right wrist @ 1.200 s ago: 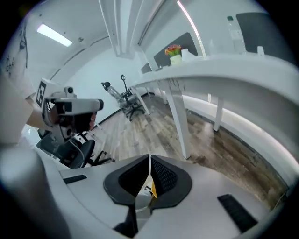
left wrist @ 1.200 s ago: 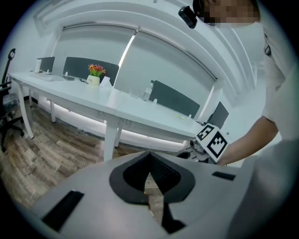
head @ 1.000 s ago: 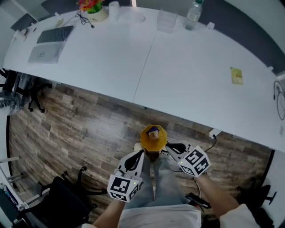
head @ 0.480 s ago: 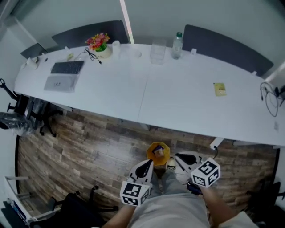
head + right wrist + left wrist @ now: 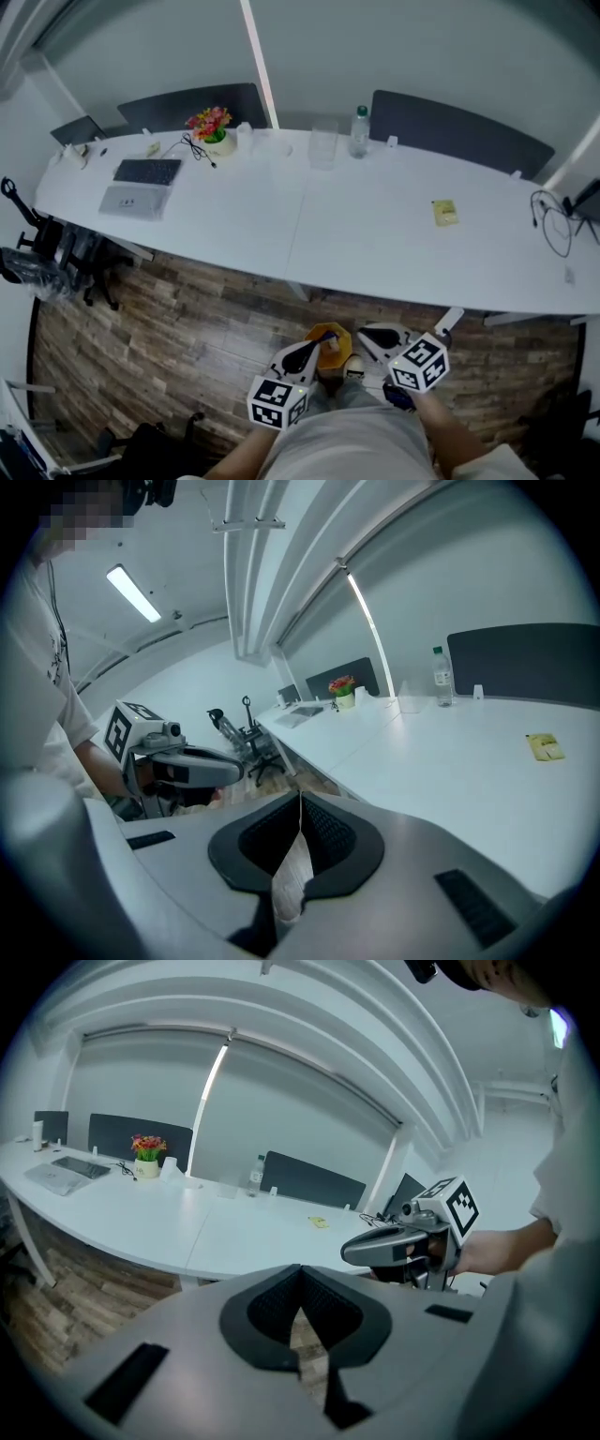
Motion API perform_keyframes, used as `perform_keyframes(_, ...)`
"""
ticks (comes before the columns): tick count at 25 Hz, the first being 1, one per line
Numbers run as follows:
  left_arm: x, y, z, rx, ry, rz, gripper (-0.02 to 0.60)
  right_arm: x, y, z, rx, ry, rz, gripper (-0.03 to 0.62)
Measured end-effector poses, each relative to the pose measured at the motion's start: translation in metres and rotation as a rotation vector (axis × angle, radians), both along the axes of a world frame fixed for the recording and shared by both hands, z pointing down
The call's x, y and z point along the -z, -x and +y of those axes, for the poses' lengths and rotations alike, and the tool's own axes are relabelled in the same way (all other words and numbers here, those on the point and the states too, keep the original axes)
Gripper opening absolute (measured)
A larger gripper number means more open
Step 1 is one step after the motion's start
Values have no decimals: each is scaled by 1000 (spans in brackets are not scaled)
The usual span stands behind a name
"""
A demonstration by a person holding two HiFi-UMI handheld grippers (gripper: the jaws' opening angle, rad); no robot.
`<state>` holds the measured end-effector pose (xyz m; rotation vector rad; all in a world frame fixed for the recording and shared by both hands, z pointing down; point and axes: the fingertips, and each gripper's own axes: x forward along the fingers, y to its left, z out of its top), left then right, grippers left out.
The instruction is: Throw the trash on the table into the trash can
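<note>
Our jaws pressed together, the yellow scrap [image 5: 445, 213] lies upper right on the desk [image 5: 375, 239] — nearer our right gripper [image 5: 367, 334].

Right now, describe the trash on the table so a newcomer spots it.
Find the long white table. On its right half, nearer than the water bottle, lies a small flat scrap. It is the only yellow thing there, lying alone.
</note>
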<state>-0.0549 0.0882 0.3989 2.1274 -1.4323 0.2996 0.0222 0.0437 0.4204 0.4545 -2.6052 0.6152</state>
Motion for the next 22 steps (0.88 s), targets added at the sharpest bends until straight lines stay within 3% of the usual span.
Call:
perform_keyframes(8, 3, 2, -1, -9, 13, -22, -2, -2, 1, 2, 3, 17, -4, 35)
perform_keyframes(22, 16, 12, -16, 16, -50, 3, 0, 14, 0, -8, -37, -34, -35, 35)
